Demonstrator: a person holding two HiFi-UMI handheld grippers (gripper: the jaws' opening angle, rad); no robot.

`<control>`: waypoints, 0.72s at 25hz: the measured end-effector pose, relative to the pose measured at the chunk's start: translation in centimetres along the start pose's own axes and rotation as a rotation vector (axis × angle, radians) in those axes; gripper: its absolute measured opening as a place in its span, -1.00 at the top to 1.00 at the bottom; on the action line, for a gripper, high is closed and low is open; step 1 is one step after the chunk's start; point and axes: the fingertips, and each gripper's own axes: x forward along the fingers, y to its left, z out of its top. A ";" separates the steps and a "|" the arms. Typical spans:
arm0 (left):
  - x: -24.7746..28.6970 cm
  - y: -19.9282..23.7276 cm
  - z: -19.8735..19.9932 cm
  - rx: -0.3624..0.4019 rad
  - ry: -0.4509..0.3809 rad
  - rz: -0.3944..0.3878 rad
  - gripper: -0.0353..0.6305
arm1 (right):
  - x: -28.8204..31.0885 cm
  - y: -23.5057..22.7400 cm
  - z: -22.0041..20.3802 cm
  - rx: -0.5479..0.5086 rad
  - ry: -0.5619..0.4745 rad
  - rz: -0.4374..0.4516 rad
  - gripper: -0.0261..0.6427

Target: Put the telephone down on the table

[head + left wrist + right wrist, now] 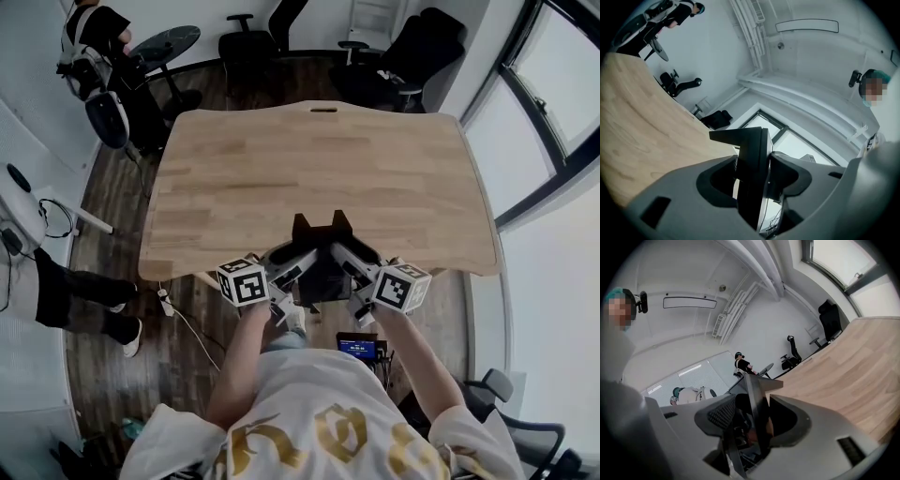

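A black telephone (320, 251) is held between my two grippers at the near edge of the wooden table (319, 159). My left gripper (287, 270) clamps its left side and my right gripper (352, 266) its right side. In the left gripper view the grey jaws press on both faces of the telephone's dark edge (751, 173), with the tabletop (642, 126) to the left. The right gripper view shows the same kind of grip on the telephone's thin black body (757, 416), and the tabletop (853, 376) runs off to the right. Whether the telephone touches the table cannot be told.
Black office chairs (412, 47) and a small round table (169, 42) stand beyond the table's far edge. A person (98, 37) stands at the back left and someone's legs (84, 300) are at the left. A cable (183, 323) lies on the floor.
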 end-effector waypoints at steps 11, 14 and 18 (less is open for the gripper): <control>2.5 9.7 8.3 -0.025 0.037 -0.021 0.27 | 11.1 -4.5 4.3 0.050 -0.009 -0.041 0.26; 2.6 11.3 9.6 -0.033 0.042 -0.024 0.27 | 13.1 -5.0 4.9 0.058 -0.018 -0.053 0.26; 2.7 12.4 11.5 -0.019 0.052 -0.038 0.27 | 14.9 -5.0 5.9 0.062 -0.042 -0.068 0.26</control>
